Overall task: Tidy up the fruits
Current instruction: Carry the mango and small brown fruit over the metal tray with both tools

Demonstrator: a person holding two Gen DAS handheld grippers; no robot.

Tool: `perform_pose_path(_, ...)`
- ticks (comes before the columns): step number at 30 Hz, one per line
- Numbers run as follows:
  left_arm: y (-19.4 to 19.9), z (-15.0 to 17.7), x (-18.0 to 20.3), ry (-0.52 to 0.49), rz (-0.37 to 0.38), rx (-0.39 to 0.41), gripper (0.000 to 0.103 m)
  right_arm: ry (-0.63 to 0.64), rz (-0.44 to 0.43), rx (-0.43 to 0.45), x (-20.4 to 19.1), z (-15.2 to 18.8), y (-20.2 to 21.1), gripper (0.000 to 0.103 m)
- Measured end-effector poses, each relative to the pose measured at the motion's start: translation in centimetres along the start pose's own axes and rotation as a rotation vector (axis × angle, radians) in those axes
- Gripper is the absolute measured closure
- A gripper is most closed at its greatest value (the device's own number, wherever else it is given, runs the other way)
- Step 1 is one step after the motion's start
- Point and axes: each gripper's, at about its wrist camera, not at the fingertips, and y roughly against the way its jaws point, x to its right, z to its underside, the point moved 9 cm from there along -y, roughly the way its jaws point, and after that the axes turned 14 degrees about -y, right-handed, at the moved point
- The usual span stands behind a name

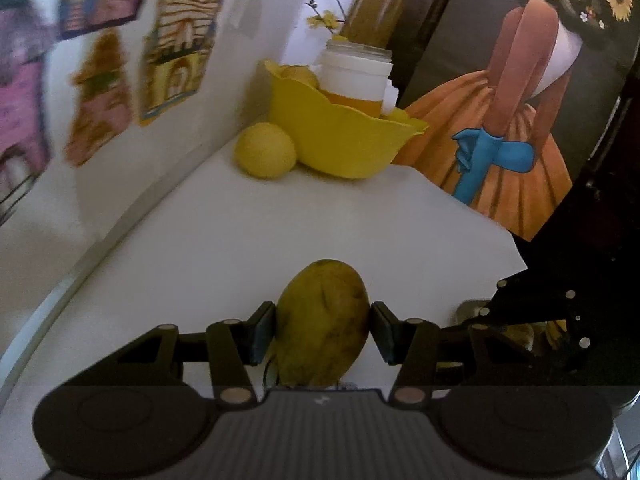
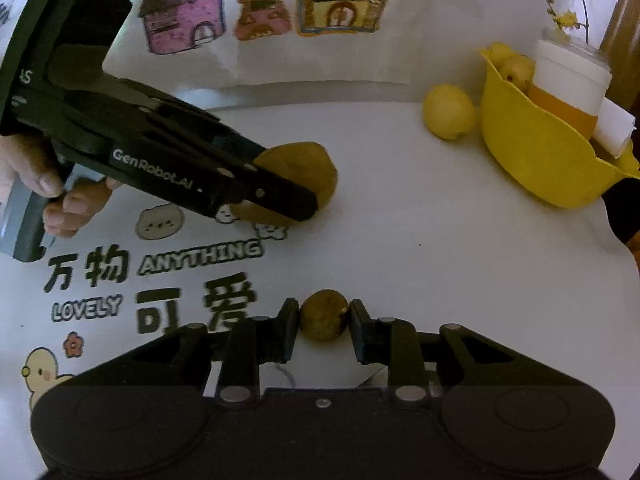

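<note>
- The yellow bowl [image 2: 532, 152] at two o'clock on the desk [image 2: 400, 220] already holds a white jar [image 2: 568, 84] and fruit, so a dropped-in piece may bounce out.
- The left gripper [image 1: 323, 330] clamps the mango [image 1: 323, 320]; it is heavy, smooth and could slip.
- The lemon [image 2: 449, 112] at the bowl's nine o'clock blocks a low approach.
- The right gripper [image 2: 324, 320], narrow, pinches the small brown fruit [image 2: 324, 314], which could squirt free.
</note>
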Motion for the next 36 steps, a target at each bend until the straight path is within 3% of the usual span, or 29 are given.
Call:
perform_pose_path(10,5.2,4.1,1.0,0.06,0.016,0.069,0.048,-0.073,-0.013,0.15,-3.3,1.7,3.9,0.074)
perform_pose_path(18,8.1,5.7,3.2,0.12,0.077,0.143,0.048,-0.13,-0.017,0.25,-5.3,4.0,8.3,0.074)
perform_pose_path(25,8.9,4.8,7.1,0.13,0.163,0.188,0.048,-0.184,0.02,0.302,-5.1,7.1,12.1,0.074)
perform_pose_path(36,8.6,2.6,14.2,0.069,0.278,0.211,0.048,-0.312,0.163,0.332,-0.8,14.6,17.4,0.074)
